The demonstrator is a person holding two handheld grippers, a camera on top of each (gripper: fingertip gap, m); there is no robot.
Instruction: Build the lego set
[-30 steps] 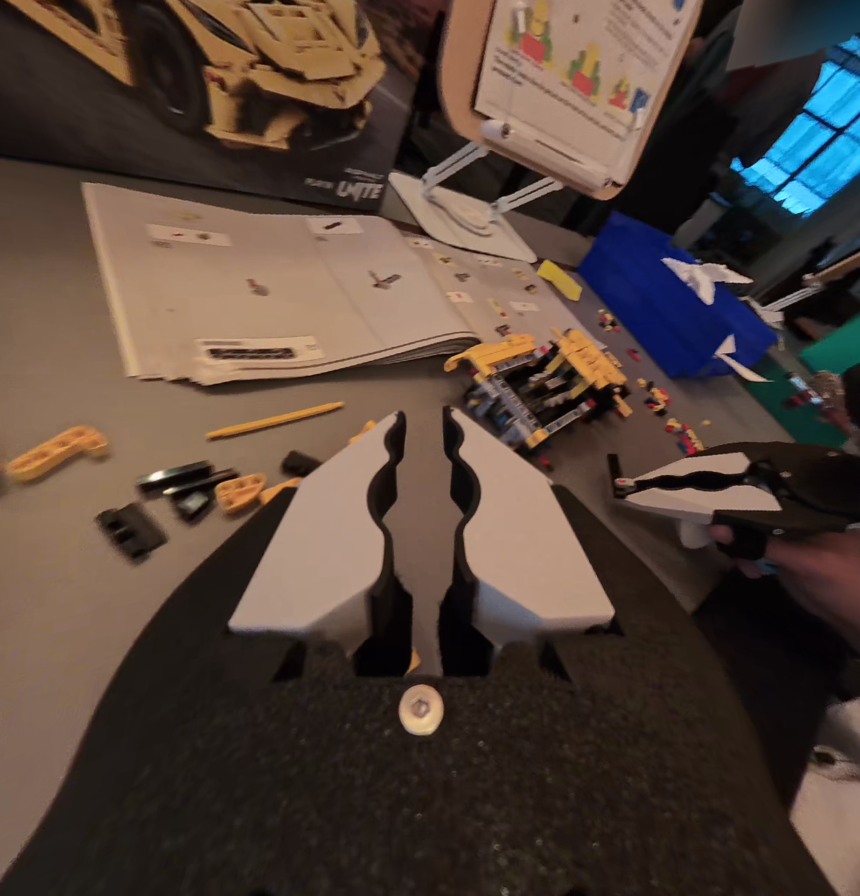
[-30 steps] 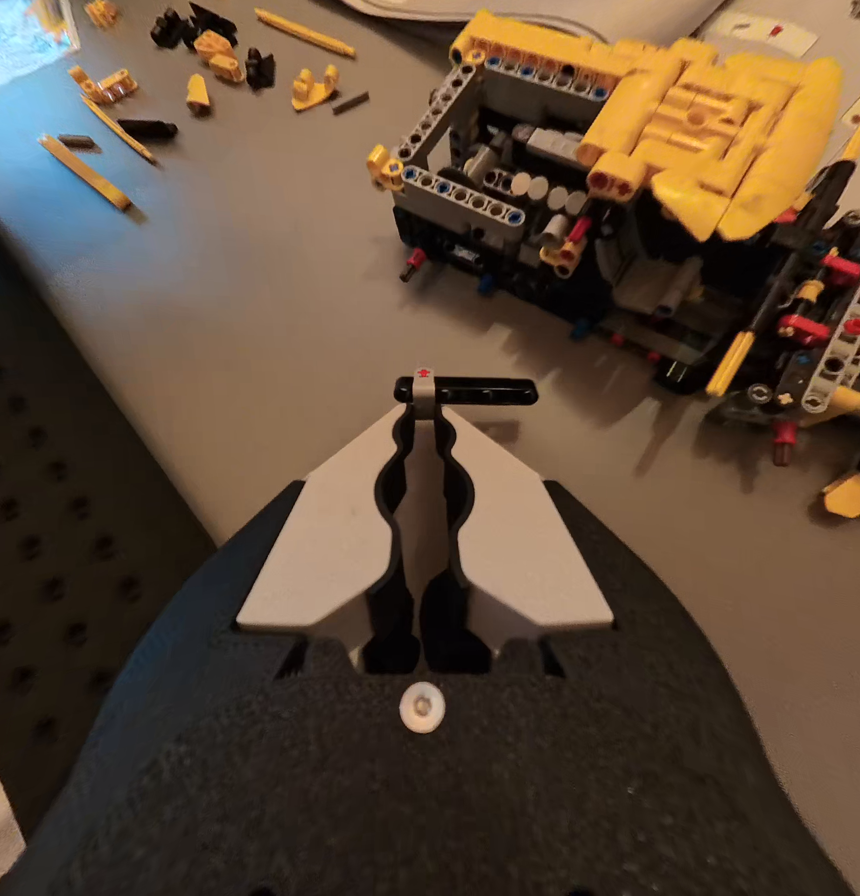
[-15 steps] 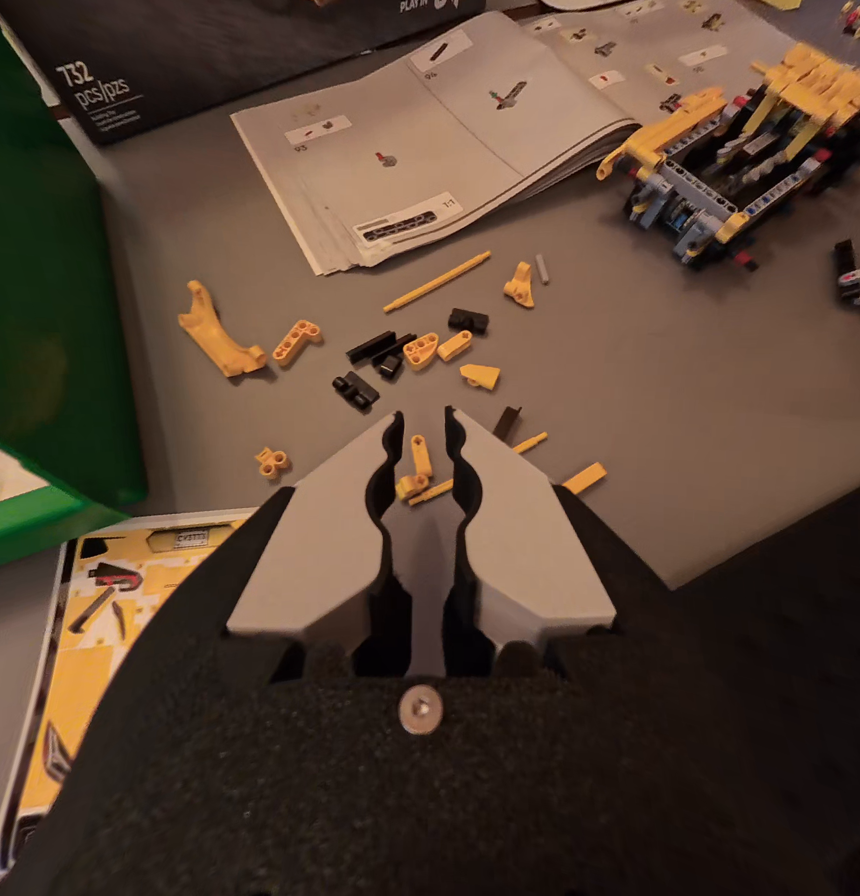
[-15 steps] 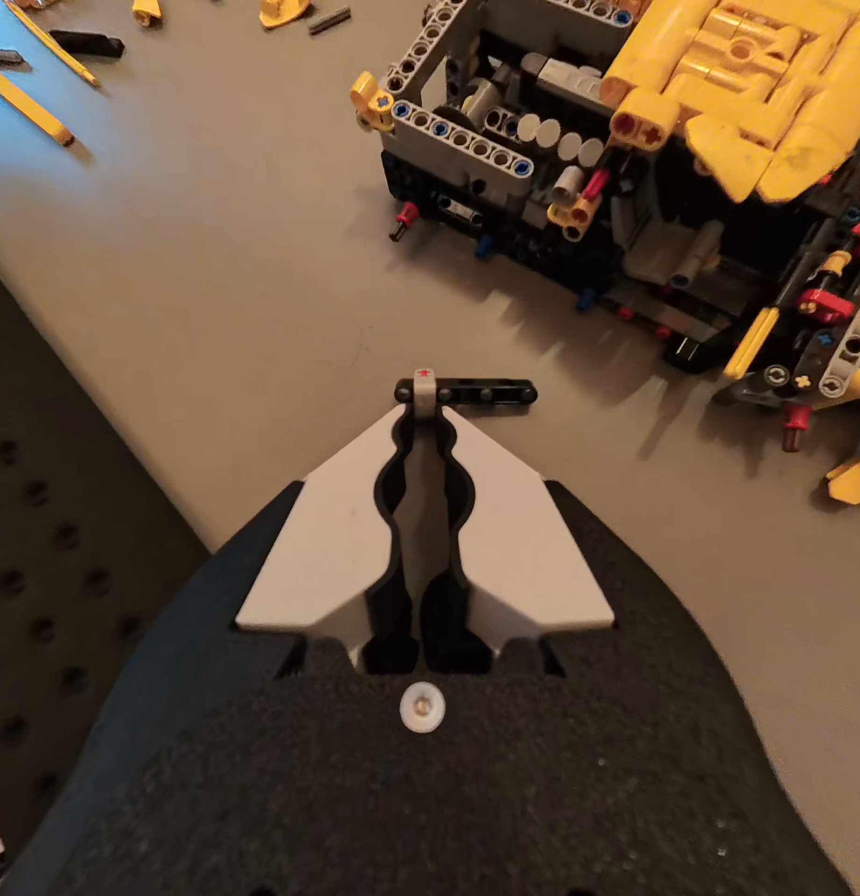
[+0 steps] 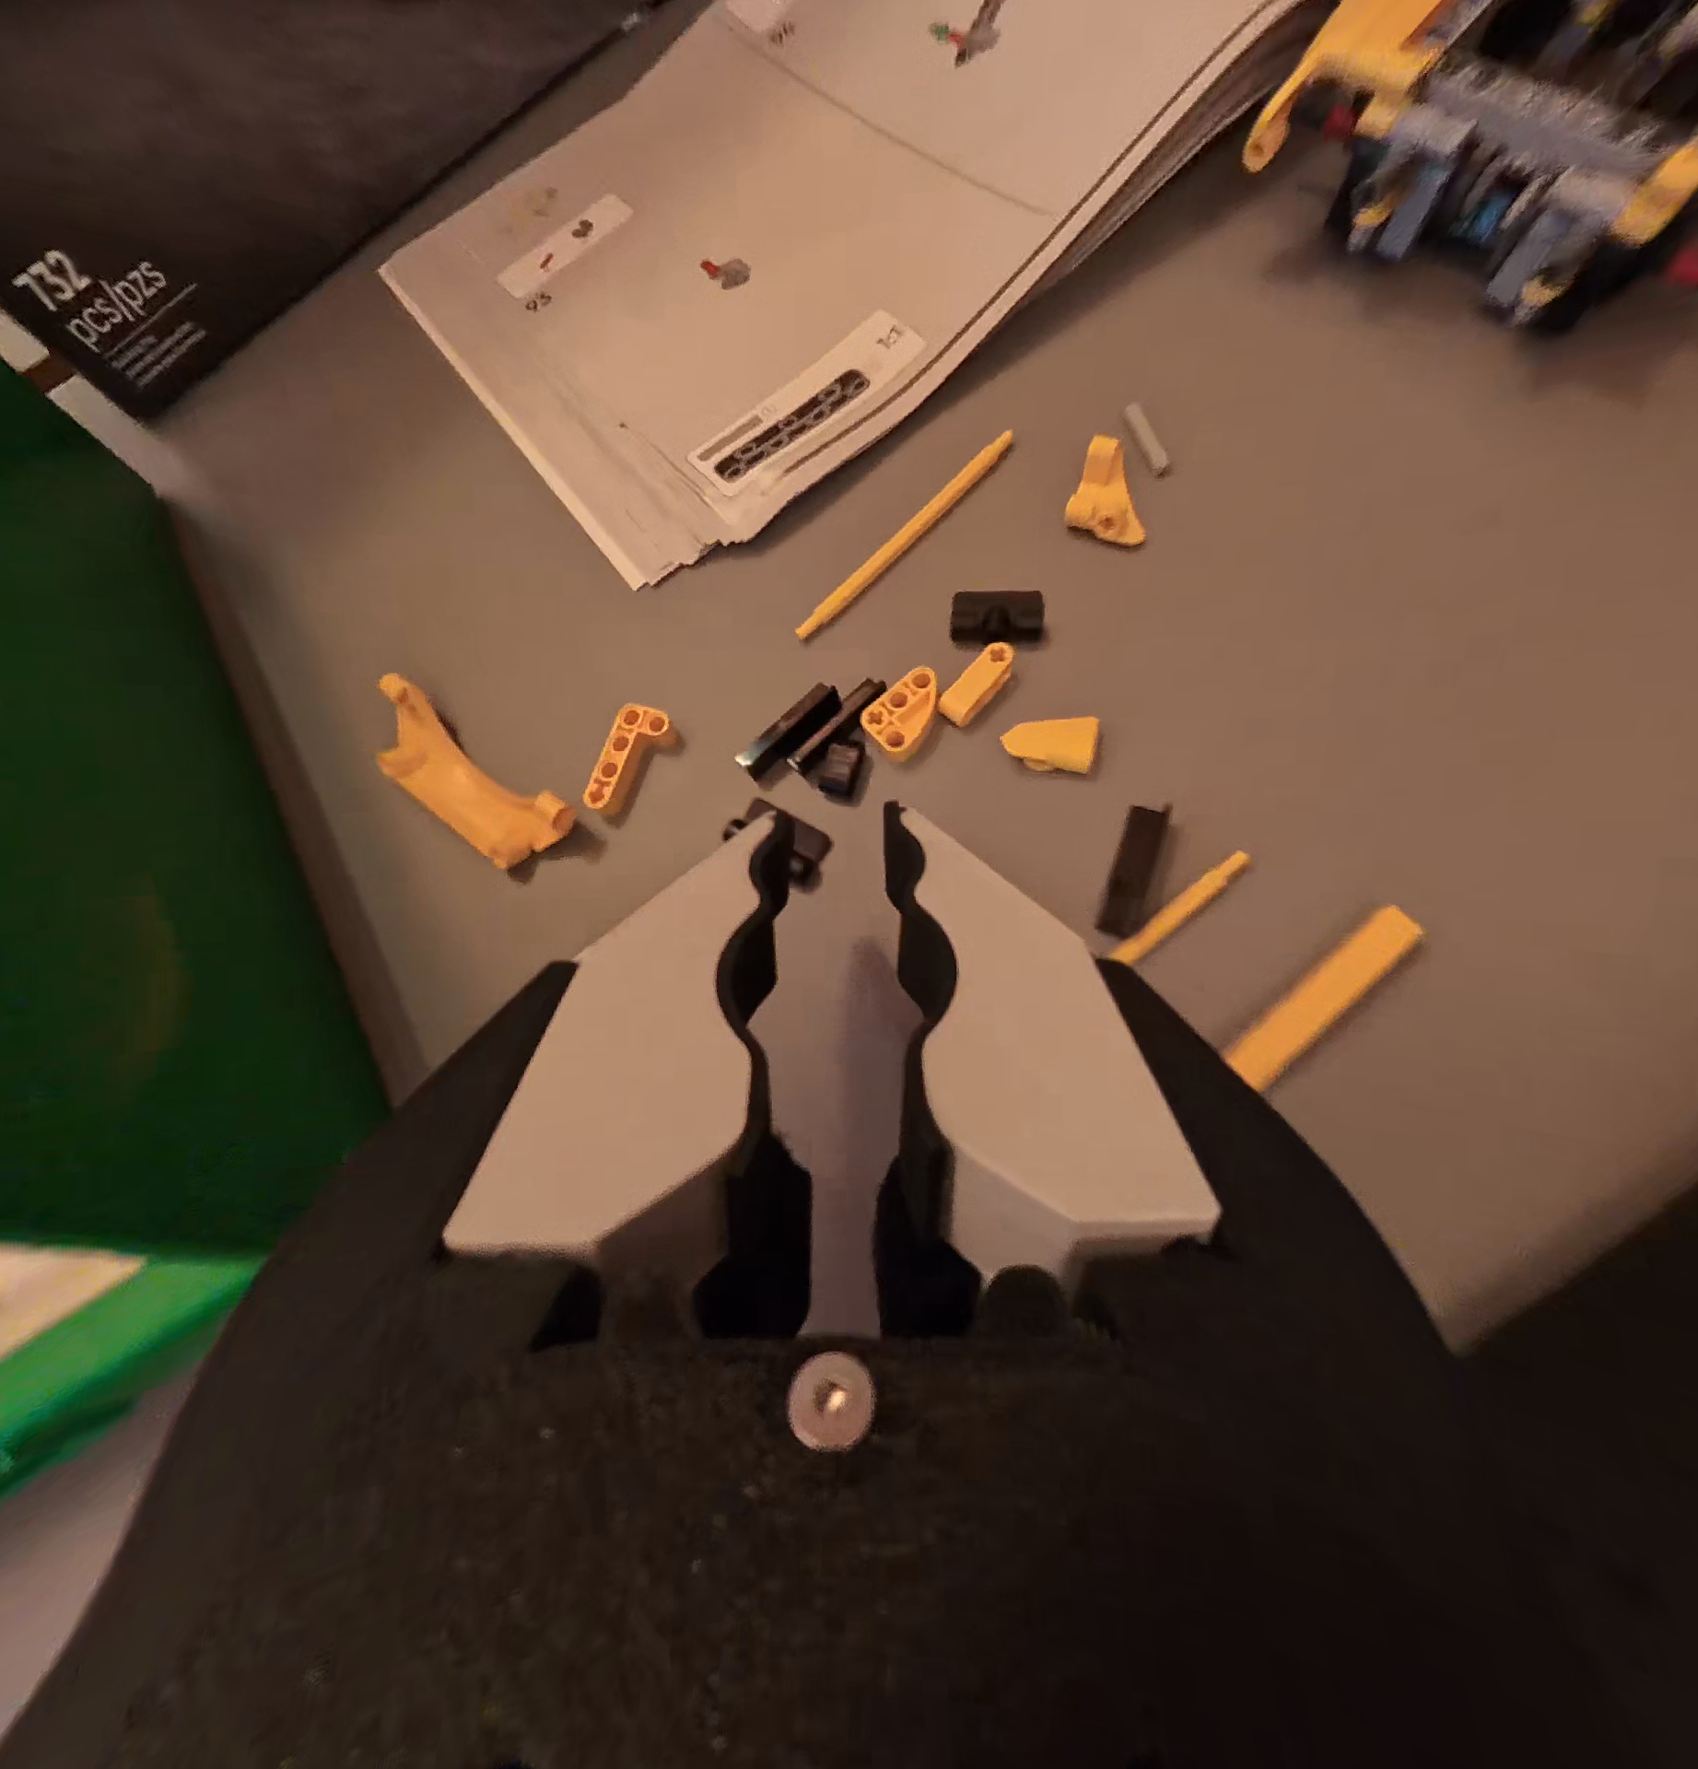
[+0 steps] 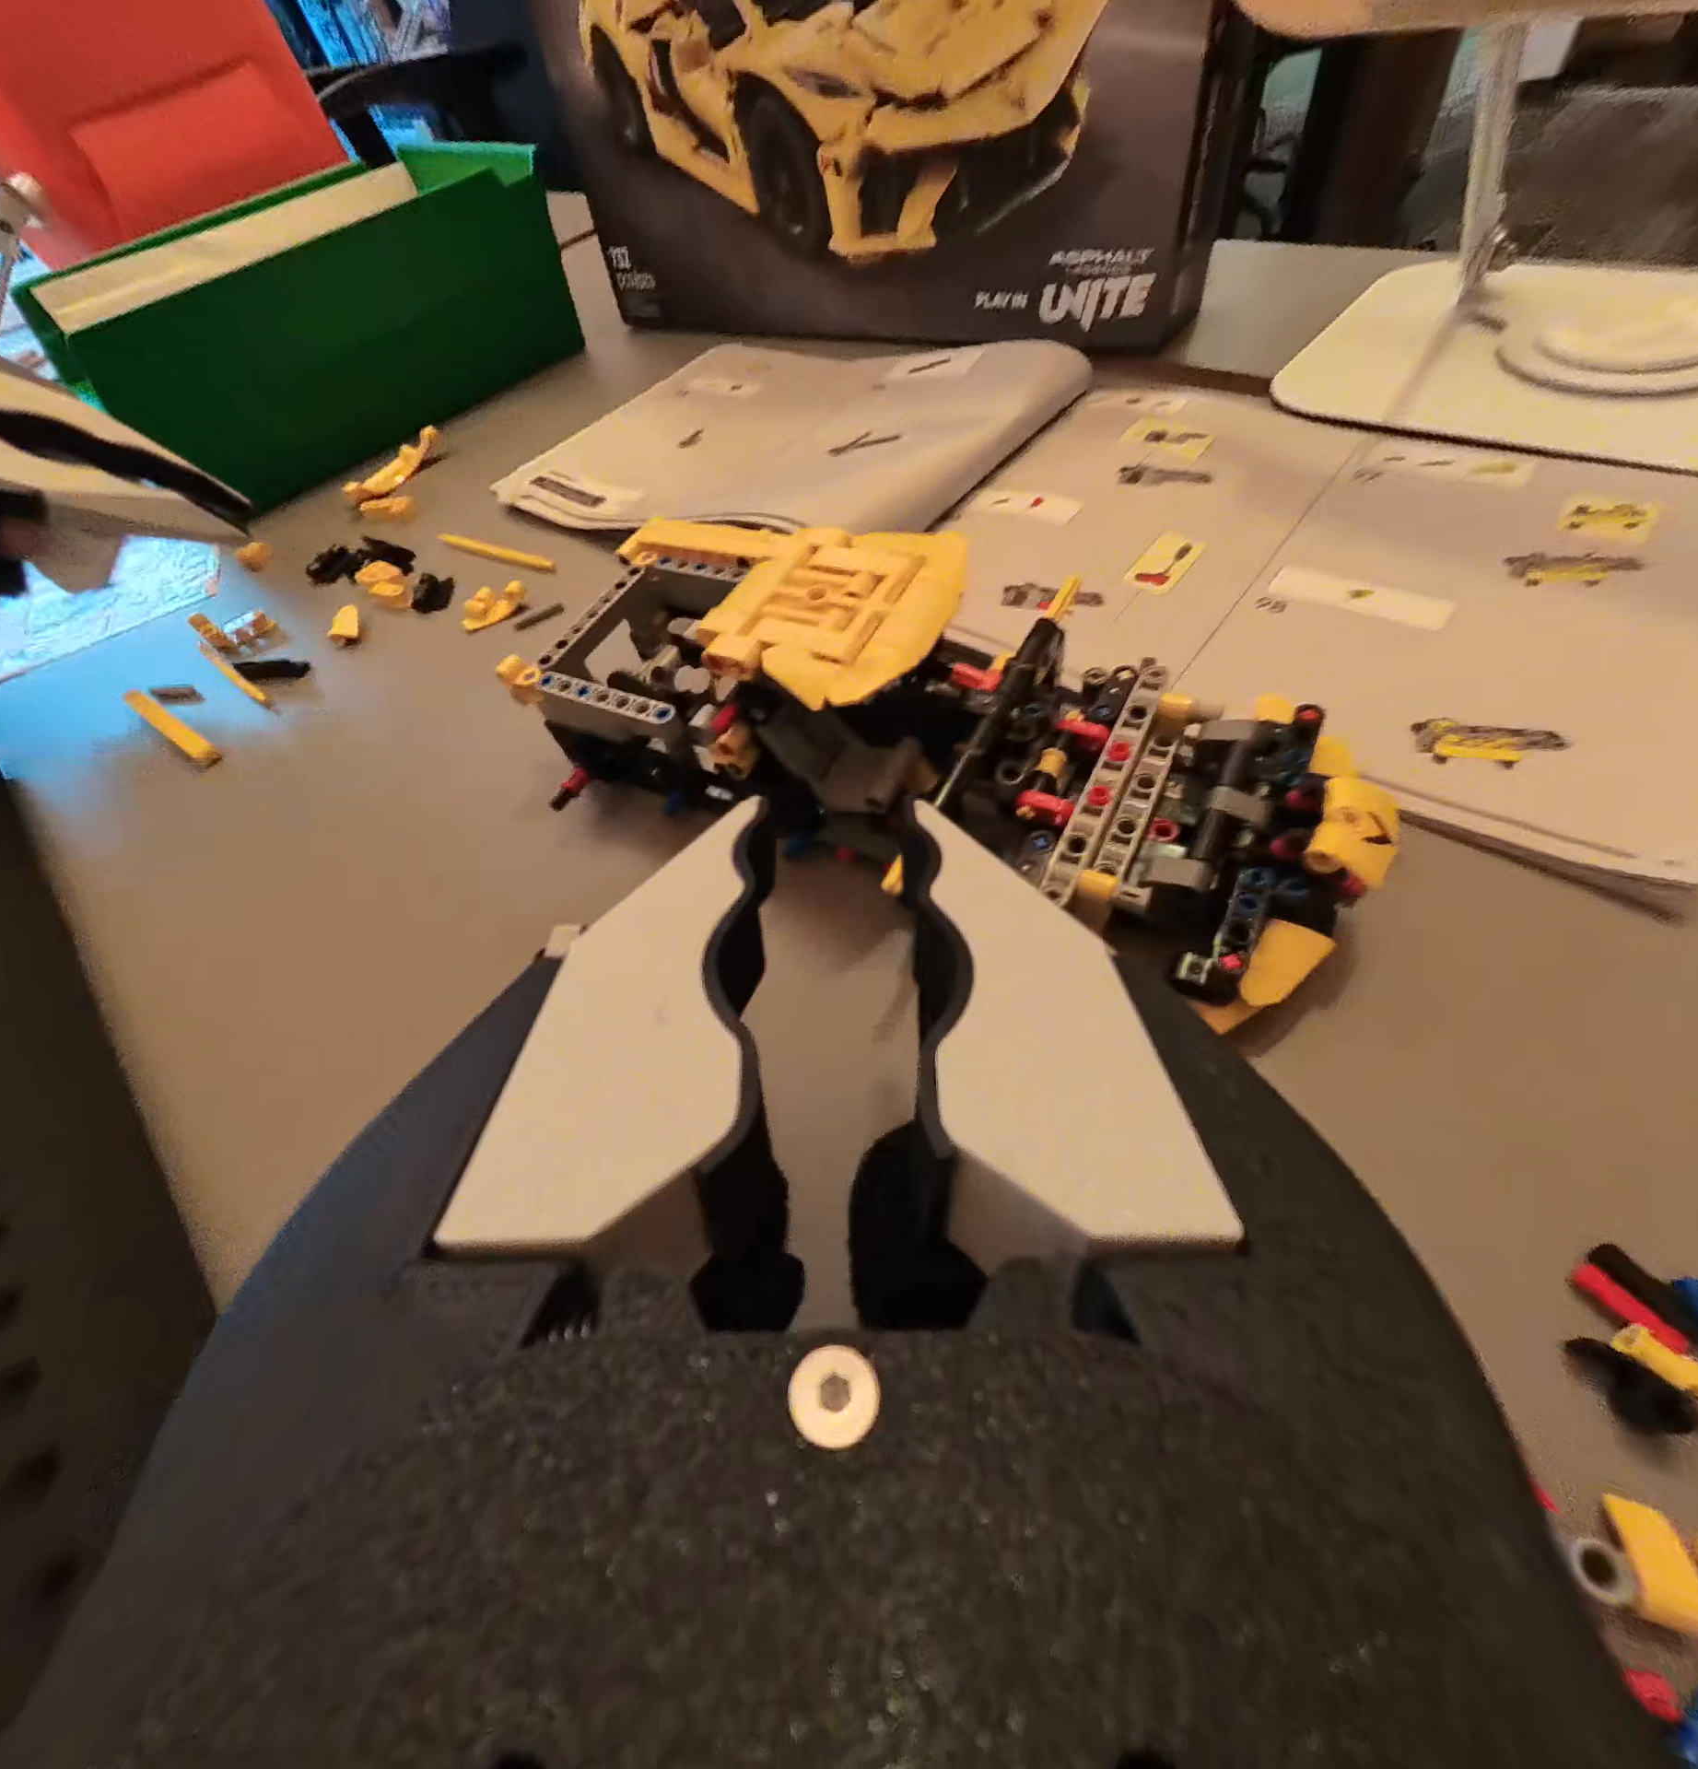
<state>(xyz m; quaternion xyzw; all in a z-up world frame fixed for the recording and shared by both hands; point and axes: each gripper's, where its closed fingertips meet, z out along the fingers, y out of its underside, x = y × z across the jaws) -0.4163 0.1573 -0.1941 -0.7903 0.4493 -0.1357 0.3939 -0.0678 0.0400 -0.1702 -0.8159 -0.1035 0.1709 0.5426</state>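
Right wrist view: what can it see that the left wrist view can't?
Only the right wrist view shows the car picture on the box, the white stand base, the red, black and blue pieces at the right, and the right gripper, open. Only the left wrist view shows the left gripper head-on, open above a small black piece. Both show the half-built car, the booklet, the green box, the loose yellow and black pieces and the grey table.
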